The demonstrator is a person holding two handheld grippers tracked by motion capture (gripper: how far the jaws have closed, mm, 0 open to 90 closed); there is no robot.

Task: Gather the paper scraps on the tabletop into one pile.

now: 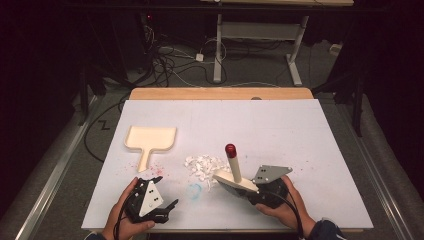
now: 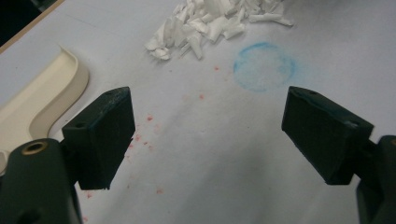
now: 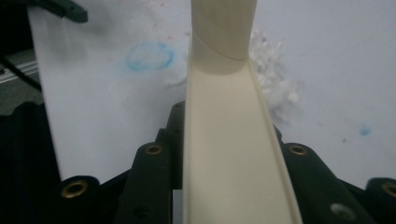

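We hold the brush (image 1: 234,172) in our right gripper (image 1: 256,191), whose jaws are clamped on its cream block; the handle with the red tip stands up and tilts slightly left. In the right gripper view the block (image 3: 233,154) runs up between the jaws, with the scraps (image 3: 275,88) just beyond it. The brush sits right beside the pile of white scraps (image 1: 202,166) near the table's (image 1: 300,130) front middle. Our left gripper (image 1: 165,210) hovers low over the table with its jaws spread wide and nothing between them. The dustpan (image 1: 149,140) lies flat, left of the pile, handle pointing toward us. A faint blue ring (image 2: 264,66) marks the sheet near the scraps.
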